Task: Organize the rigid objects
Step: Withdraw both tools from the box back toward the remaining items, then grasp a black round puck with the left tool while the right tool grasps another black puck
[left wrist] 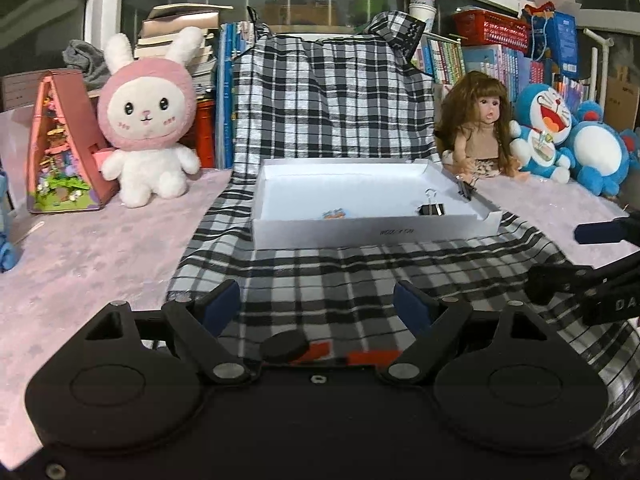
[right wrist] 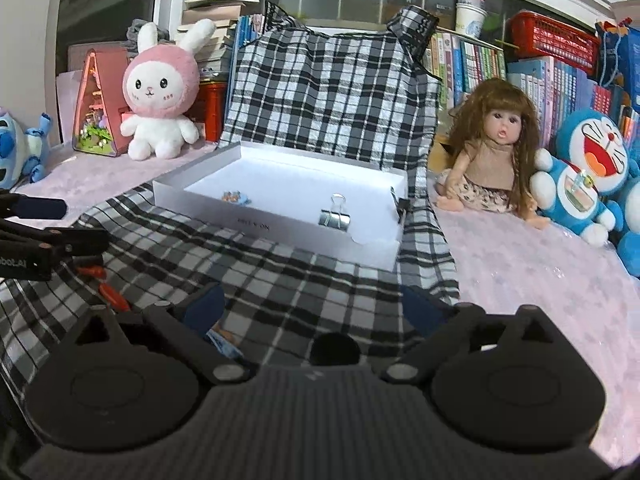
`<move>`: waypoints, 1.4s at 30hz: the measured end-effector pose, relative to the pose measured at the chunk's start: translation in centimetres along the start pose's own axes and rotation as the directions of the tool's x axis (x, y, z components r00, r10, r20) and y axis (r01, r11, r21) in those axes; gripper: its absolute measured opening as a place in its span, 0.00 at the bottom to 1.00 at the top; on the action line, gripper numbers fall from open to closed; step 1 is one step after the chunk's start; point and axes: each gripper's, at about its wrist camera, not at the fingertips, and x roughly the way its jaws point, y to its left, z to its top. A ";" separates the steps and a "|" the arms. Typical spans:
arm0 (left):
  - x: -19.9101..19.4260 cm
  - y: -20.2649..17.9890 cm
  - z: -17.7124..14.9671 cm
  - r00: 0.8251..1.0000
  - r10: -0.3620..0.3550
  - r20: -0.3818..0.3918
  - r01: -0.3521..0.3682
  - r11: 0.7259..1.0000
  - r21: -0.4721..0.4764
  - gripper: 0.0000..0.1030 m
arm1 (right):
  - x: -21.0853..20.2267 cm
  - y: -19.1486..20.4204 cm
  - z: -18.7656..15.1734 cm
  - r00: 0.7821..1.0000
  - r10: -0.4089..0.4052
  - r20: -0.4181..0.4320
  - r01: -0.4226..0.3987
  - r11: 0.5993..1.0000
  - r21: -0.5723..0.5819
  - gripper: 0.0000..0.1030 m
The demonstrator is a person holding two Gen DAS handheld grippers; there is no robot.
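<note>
A shallow white box [left wrist: 372, 231] [right wrist: 280, 224] lies on the checked cloth. In it are a binder clip [left wrist: 431, 209] [right wrist: 335, 218] and a small colourful sticker-like piece [left wrist: 334, 213] [right wrist: 235, 197]; a second black clip [left wrist: 465, 189] [right wrist: 400, 205] sits on the box's right rim. My left gripper [left wrist: 316, 304] is open and empty above the cloth, in front of the box. My right gripper [right wrist: 312, 306] is open and empty too; it shows at the right edge of the left wrist view [left wrist: 576, 256]. A red-orange object [left wrist: 340, 354] [right wrist: 108, 292] lies on the cloth under the left gripper.
A pink rabbit plush [left wrist: 148, 120], a triangular toy house [left wrist: 60, 148], a doll [left wrist: 480, 128] and blue Doraemon plushes [left wrist: 548, 132] stand around the box. Books line the back. A small blue item [right wrist: 224, 342] lies by my right gripper's left finger.
</note>
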 end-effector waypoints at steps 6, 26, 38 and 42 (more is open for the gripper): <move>-0.7 0.8 -1.2 1.000 0.018 -0.003 -0.018 0.999 -0.028 0.73 | -0.5 -0.7 -1.1 1.000 -0.021 -0.009 0.021 1.000 0.010 0.97; -0.7 1.7 -2.9 0.999 0.029 -0.028 -0.031 0.997 -0.076 0.41 | -1.0 -1.4 -3.0 0.999 -0.034 -0.031 0.035 0.999 0.029 0.81; 2.2 2.3 -2.7 0.996 0.005 -0.091 -0.017 0.991 -0.132 0.39 | 0.7 -1.4 -2.6 0.998 -0.035 -0.046 0.038 0.997 0.066 0.67; 2.3 2.0 -3.0 0.996 -0.011 -0.090 -0.001 0.991 -0.133 0.28 | 1.3 -1.7 -2.6 0.998 -0.033 -0.061 0.038 0.995 0.091 0.52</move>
